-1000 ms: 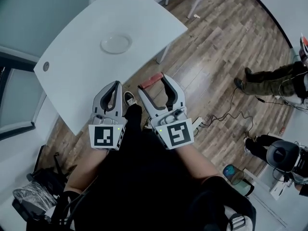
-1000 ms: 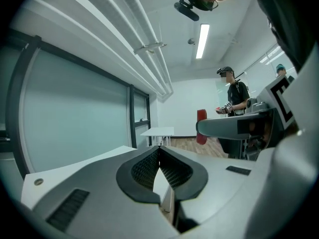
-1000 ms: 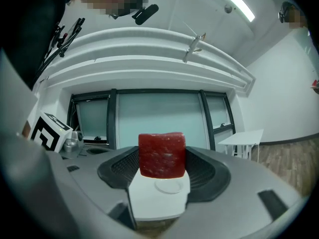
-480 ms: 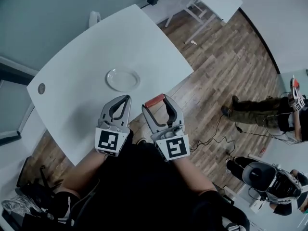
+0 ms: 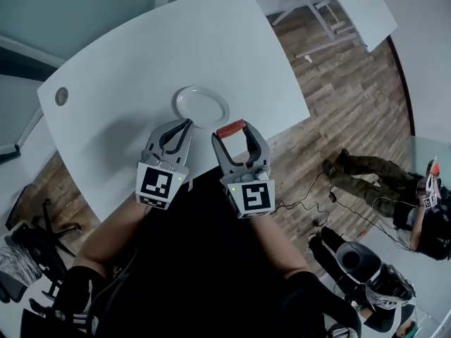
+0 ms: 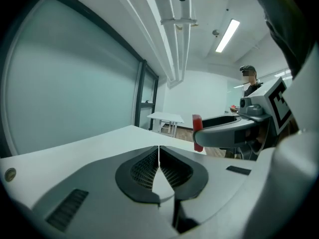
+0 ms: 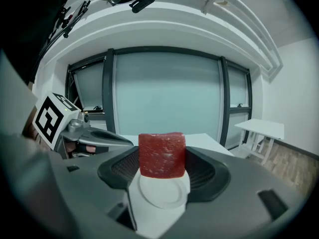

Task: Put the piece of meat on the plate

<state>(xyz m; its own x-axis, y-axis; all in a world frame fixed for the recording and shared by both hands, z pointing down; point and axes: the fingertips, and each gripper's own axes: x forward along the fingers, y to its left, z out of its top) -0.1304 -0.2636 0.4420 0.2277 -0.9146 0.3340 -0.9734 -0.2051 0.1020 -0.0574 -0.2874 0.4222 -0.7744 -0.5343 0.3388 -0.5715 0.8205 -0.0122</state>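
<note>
Carries the piece of meat (image 7: 161,154) in the right gripper (image 5: 231,129), with fingers closed on its two sides and the red block filling the gap between them. Hangs just short of the plate (image 5: 202,106), at its near rim and toward its right side, not yet over it. Cannot judge the height above the white worktop (image 5: 141,62). Holds the left gripper (image 5: 184,124) at the plate's near rim too, fingers pressed together on nothing. Shows nothing on the plate so far. Seems done with the pickup, and yet to reach over the plate, lower and let go.
</note>
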